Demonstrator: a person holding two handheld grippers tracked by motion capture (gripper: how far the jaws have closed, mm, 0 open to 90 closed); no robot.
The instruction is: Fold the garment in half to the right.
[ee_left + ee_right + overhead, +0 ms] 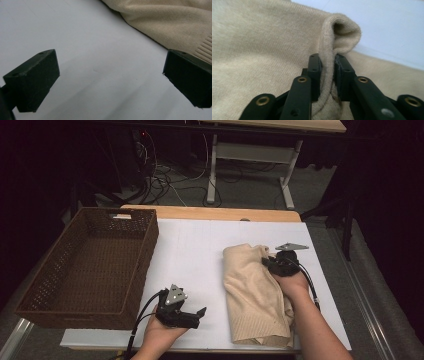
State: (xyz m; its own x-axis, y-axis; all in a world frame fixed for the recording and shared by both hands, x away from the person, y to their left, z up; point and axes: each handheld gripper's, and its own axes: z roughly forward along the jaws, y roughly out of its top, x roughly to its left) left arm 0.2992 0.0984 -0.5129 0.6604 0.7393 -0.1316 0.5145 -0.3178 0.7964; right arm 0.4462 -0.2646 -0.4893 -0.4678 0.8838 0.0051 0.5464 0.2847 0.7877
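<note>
I'm over a white table top [200, 245] with a wood edge at the back; beyond it, grey floor, tangled cables [165, 177] and the legs of another desk [250, 165] in a dark room. A brown wicker basket [45, 295] sits on the left. The beige knit sweater [255, 295] lies crumpled right of centre. My right gripper [277, 262] is at its upper right edge; in the right gripper view the jaws are pinched on a raised fold of the sweater [329, 65], which the high view can't resolve. My left gripper [192, 312] rests low near the front, jaws spread wide on nothing; the left gripper view shows bare white surface between them and the sweater's ribbed hem [205, 47] beyond.
</note>
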